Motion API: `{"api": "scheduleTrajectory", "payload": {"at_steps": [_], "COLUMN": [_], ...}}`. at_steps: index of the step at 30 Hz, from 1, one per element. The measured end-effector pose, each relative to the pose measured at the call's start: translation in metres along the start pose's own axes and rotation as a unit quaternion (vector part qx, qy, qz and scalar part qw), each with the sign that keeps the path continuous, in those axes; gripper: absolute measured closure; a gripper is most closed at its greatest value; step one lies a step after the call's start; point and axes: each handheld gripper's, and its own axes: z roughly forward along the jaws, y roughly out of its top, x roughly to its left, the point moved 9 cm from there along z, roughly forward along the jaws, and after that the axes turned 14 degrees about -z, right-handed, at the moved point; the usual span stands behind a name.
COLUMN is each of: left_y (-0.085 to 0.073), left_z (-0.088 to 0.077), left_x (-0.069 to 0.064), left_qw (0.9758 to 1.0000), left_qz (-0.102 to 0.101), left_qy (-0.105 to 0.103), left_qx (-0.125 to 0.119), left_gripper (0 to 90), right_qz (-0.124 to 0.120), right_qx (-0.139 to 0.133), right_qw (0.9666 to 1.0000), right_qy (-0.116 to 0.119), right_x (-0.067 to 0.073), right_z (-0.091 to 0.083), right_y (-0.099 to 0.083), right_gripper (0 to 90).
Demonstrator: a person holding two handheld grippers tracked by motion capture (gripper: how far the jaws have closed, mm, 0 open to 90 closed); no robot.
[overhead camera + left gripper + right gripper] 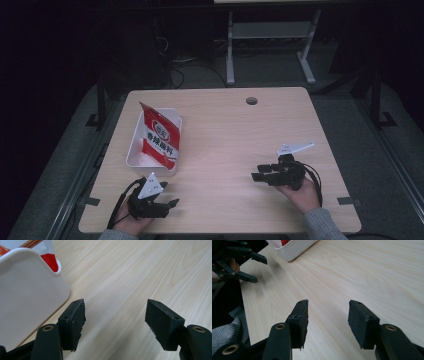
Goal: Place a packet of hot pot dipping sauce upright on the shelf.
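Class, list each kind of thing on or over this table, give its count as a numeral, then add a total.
White tub: 1
Red snack packet, standing in the tub: 1
Hand-held grippers, left and right, both open: 2
Total: 4

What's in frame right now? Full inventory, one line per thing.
table: 1, light wood, centre of the high view
cable hole: 1, dark, far edge of the table
bin: 1, white, left half of the table
snack bag: 1, red and white, standing tilted in the bin
desk frame: 1, grey legs, on the floor beyond the table
left claw: 1, black, open, near left table edge beside the bin
right claw: 1, black, open, near right of the table
hands: 2, holding the claws, grey sleeve on the right arm
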Motion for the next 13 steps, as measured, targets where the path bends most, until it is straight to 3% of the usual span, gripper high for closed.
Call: {"api": "scheduleTrajectory", "payload": {"at_steps": [8,13], "left_y": [0.000,0.001], "left_z": [0.000,-0.002], "left_x": [0.000,-0.001], "left_qw": [1.0000,1.0000], "left_qz": [0.000,0.004], "left_qy": [-0.001,-0.002], "left_qx": [0.001,-0.001], "left_gripper": [31.7,31.7], "right_qz": [-0.004,-0.001], "right_qx": [0.010,-0.004], "right_qw": [0.9999,1.0000], "right_qy": [-0.002,0.002], "right_x": [0.006,0.015], "right_z": [0.001,0.002], "right_y": [-0.018,-0.021], "right_gripper": [47.3,47.1]}}
